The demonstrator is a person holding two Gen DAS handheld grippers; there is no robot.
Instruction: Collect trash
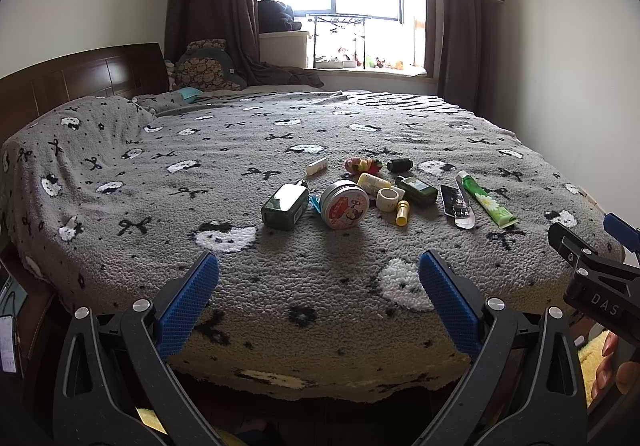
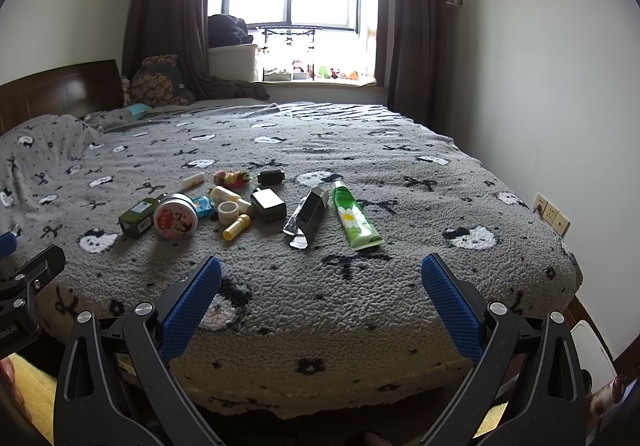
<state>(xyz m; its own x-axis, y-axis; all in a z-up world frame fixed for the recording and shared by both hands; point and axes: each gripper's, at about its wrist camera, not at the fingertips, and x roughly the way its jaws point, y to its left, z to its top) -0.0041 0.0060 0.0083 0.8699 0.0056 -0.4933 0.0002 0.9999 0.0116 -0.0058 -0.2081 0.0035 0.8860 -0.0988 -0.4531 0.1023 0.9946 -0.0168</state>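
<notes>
Left wrist view: we hold our left tool [image 1: 319, 266] low at the foot of the bed [image 1: 120, 182], its blue pads [image 1: 188, 302] wide apart and gripping nothing. The clutter sits well ahead in mid-bed: a green bottle [image 1: 285, 205], touching it a round tin [image 1: 344, 204], then a tape roll [image 1: 387, 200], a yellow stick [image 1: 402, 212], a dark wrapper [image 1: 456, 203] and a green tube [image 1: 486, 199]. Our right tool [image 1: 592, 262] enters at the right edge; from here we cannot tell how its jaws stand.

Right wrist view: our right tool [image 2: 321, 270] also stands spread and empty, near the tube [image 2: 356, 216] and the wrapper [image 2: 308, 216], which lie beside each other. The tin [image 2: 176, 221], bottle [image 2: 138, 217], tape roll [image 2: 228, 211] and stick [image 2: 236, 226] crowd to the left. No bin shows in either view.

As we judge it, the risks are these: the plush blanket may sink under a pad, so flat pieces like the wrapper could slip out or the pile could snag; the packed items could be knocked aside by a wide grab; the tin may roll away.
</notes>
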